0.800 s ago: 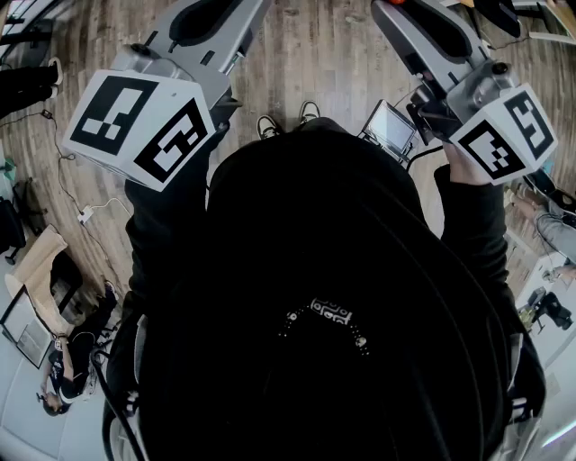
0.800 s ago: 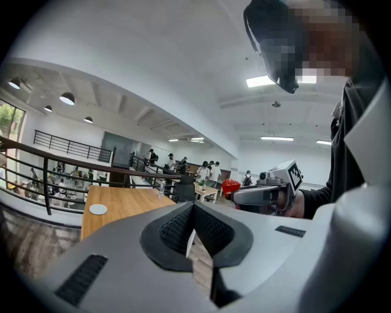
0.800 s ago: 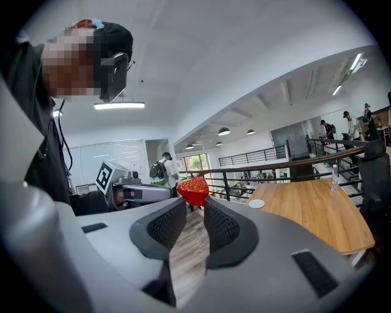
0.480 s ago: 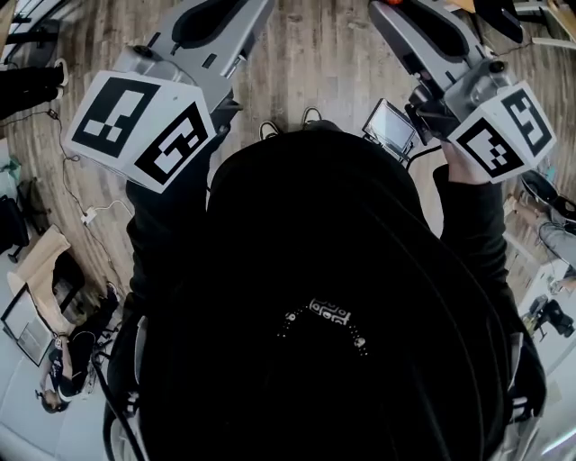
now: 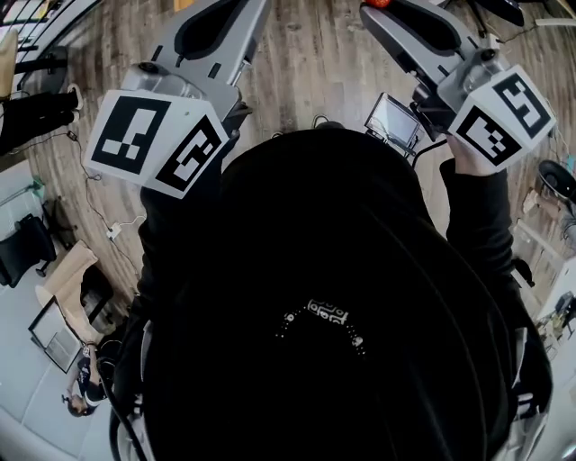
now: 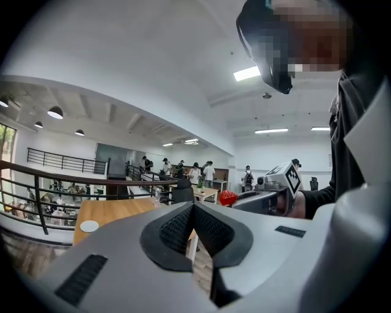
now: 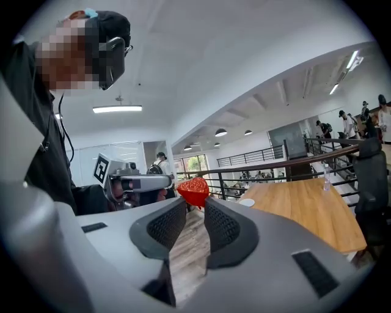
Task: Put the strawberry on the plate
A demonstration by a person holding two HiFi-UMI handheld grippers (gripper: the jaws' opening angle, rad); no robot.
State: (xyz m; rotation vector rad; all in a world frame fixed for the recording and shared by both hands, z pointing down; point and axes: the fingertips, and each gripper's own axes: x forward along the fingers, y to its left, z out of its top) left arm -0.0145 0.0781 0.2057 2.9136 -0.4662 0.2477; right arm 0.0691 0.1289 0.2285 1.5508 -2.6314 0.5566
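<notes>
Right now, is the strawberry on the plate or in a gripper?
In a gripper: the right gripper pinches the strawberry between its tips, in mid-air.

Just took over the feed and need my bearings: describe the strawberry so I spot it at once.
In the right gripper view, go left from the long wooden table to the right gripper in the foreground. The strawberry is pinched at its jaw tips, up in the air. It is the only bright red, dimpled thing among grey and black gripper parts.

Strawberry (image 5: 379,3), seemingly mostly beyond head view's edge
</notes>
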